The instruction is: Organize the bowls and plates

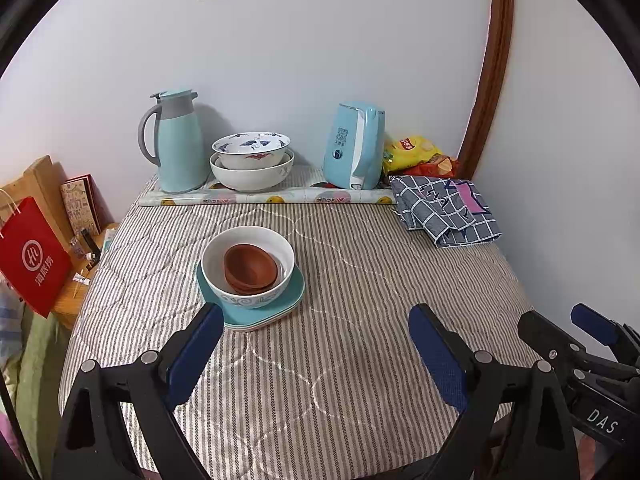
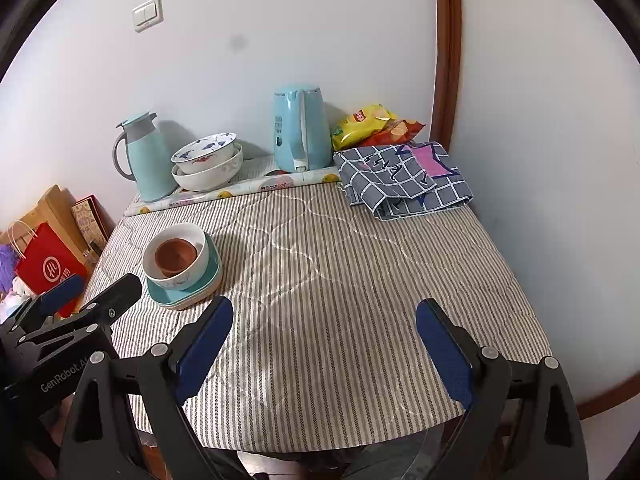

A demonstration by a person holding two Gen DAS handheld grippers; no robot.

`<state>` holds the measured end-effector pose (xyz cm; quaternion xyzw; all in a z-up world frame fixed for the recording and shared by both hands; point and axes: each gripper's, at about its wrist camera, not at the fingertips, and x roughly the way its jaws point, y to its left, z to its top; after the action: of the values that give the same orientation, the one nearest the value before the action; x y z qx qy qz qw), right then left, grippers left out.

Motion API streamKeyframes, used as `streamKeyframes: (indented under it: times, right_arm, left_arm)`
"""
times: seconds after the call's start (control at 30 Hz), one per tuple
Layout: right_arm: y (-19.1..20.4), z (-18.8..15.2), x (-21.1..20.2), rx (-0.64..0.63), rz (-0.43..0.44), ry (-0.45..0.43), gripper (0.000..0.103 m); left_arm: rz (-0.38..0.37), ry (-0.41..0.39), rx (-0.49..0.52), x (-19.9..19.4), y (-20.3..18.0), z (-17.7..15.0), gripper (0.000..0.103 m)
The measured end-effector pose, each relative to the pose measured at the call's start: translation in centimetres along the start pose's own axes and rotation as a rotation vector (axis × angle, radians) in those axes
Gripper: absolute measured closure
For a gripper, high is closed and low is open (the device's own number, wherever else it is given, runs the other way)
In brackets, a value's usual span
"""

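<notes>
Both tools (image 1: 316,344) (image 2: 326,340) spread, empty; brown bowls (image 1: 251,267) nested in white bowl (image 1: 248,276) on teal plates (image 1: 256,312).

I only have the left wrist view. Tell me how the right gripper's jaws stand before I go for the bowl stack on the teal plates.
Observer: The right gripper is wide open, with nothing between its pads, only bare striped cloth beyond them.
Operator: Now report anything off the table's left side that my view misses.
Observer: A purple fluffy thing shows at the picture's left edge, just left of the red bag.
</notes>
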<state>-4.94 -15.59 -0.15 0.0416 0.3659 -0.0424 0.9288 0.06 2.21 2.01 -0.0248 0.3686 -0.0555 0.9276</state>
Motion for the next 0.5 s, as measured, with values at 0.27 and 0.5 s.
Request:
streamKeyframes:
  times: [0.27,0.5]
  right_arm:
    - [0.02,-0.02,-0.02,-0.001,0.001,0.000,0.011]
    - [-0.10,0.03,-0.12,0.000,0.001,-0.003,0.011]
  left_arm:
    - [0.000,0.001,0.000,-0.04,0.01,-0.01,0.009]
    - [0.002,0.000,-0.003,-0.03,0.13,0.12,0.009]
